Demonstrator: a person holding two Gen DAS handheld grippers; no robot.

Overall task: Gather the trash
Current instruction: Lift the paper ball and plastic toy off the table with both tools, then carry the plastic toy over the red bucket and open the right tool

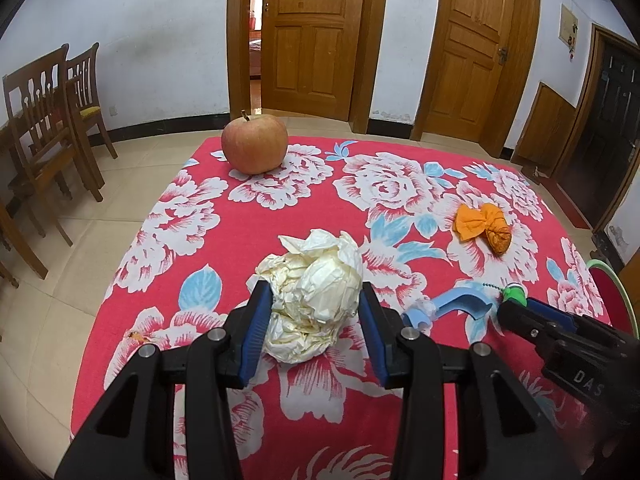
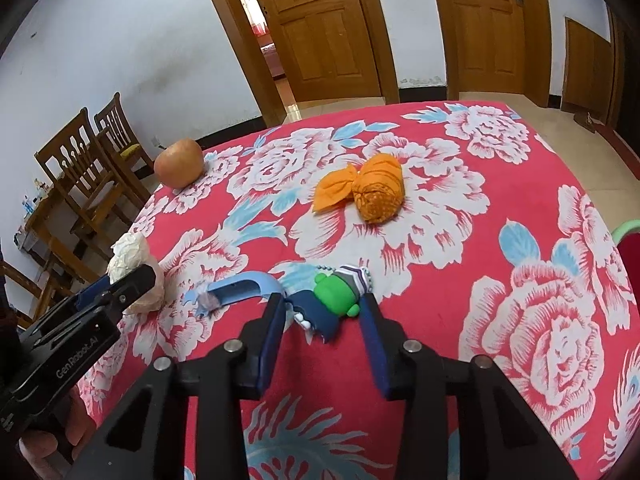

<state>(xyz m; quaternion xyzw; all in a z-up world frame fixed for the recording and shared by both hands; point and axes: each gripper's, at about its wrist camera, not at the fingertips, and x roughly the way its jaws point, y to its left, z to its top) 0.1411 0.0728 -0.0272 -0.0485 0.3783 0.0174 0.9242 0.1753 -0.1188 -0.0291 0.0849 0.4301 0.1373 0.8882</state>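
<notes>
A crumpled cream paper wad [image 1: 312,300] lies on the red floral tablecloth [image 1: 360,420]. My left gripper [image 1: 316,300] is open, its blue pads on either side of the wad; whether they touch it I cannot tell. The wad also shows in the right wrist view [image 2: 128,256], with the left gripper [image 2: 120,292] at it. My right gripper [image 2: 324,308] is open around a small green toy keychain with a navy part [image 2: 336,294]. An orange twisted wrapper [image 2: 368,188] lies beyond it, and shows in the left wrist view [image 1: 486,226].
An apple [image 1: 255,144] sits at the table's far left corner. A light-blue curved plastic piece [image 2: 240,290] lies between the two grippers. Wooden chairs [image 1: 52,120] stand left of the table. A green-rimmed bin [image 2: 626,232] is at the right edge.
</notes>
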